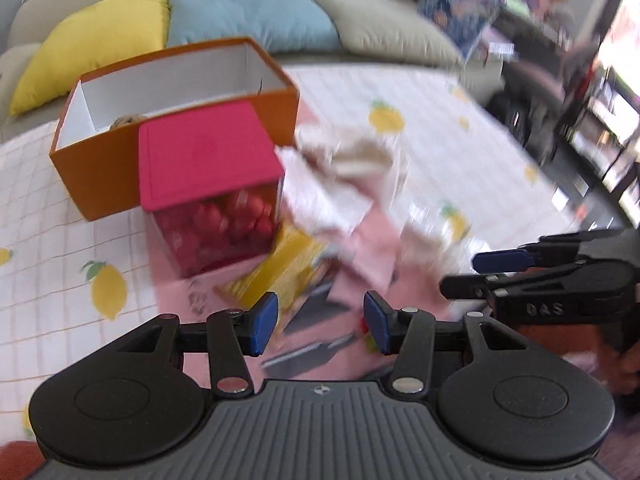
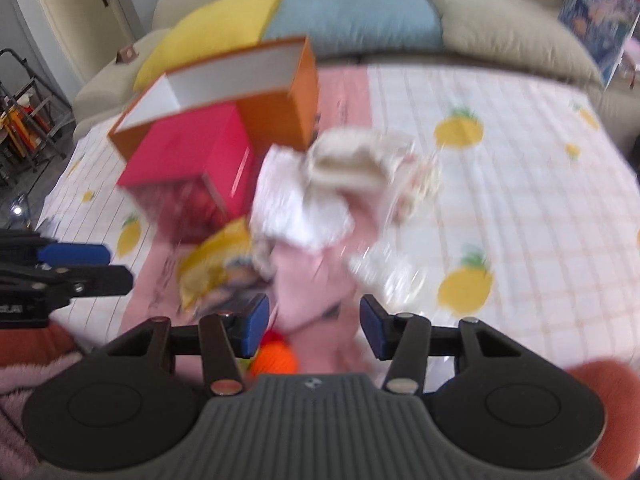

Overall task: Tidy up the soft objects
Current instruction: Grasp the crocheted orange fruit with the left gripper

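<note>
Left wrist view, going left to right: a yellow cushion (image 1: 88, 44) and a blue cushion (image 1: 248, 16) lean on the sofa at the upper left, above an open orange box (image 1: 176, 120) on the lemon-print cloth (image 1: 460, 140). Touching the box's front is a pink-lidded box (image 1: 208, 160). Just right of it, at centre frame, lies the pile of soft cloths (image 1: 344, 176), white and pale pink, blurred, with a yellow packet (image 1: 276, 272) at its lower left edge. At bottom centre the left claw (image 1: 320, 322) stands spread, nothing between its blue pads. At the right edge the right claw (image 1: 476, 276) reaches in sideways.

Right wrist view: the left claw (image 2: 116, 266) enters at the left edge. The orange box (image 2: 276, 92) and pink-lidded box (image 2: 192, 152) sit upper left of centre, the pile of soft cloths (image 2: 332, 196) at centre. The right claw (image 2: 314, 330) at bottom centre is spread, gripping nothing, with pink fabric lying beyond the gap.
</note>
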Demonstrator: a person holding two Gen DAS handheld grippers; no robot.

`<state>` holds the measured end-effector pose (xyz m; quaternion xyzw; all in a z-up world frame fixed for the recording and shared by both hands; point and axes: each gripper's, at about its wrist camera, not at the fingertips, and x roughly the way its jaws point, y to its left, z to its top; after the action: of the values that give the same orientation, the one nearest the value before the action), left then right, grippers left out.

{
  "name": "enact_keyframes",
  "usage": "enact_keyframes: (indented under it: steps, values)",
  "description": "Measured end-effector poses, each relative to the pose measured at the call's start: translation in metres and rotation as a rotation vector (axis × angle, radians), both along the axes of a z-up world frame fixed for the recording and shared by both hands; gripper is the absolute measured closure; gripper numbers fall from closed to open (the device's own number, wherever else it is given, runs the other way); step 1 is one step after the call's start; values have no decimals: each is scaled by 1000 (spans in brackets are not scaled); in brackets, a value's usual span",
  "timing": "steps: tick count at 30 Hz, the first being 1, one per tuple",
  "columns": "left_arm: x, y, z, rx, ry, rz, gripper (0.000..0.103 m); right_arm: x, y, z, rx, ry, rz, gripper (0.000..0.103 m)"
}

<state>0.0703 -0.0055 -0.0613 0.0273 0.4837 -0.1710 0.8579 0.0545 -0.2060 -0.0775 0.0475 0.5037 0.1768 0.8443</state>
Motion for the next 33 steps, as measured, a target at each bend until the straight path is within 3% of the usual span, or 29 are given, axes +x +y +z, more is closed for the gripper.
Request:
enact_keyframes:
  steps: [3, 11, 14, 18, 21, 25, 33]
  values:
    - [-5, -8, -7, 61, 0, -21, 46, -11, 18, -12, -17, 34, 78, 53]
    - [-15, -18, -21, 38, 60, -53, 46, -6, 41, -35, -61, 120, 181, 53]
    - [-12, -23, -31, -38, 121, -61, 48, -6, 34, -32, -63, 100, 144, 53]
    - [-1, -36, -49, -82, 180, -32, 47, 0, 19, -37, -99, 134, 58, 57]
    - [6, -44, -61, -118, 227, -7, 41, 0, 3, -35, -91, 135, -17, 61]
    - [12, -55, -77, -117, 275, 27, 35, 0, -10, -34, -74, 128, -91, 72]
    - [16, -70, -100, -63, 318, 54, 35, -1, -16, -34, -47, 135, -124, 70]
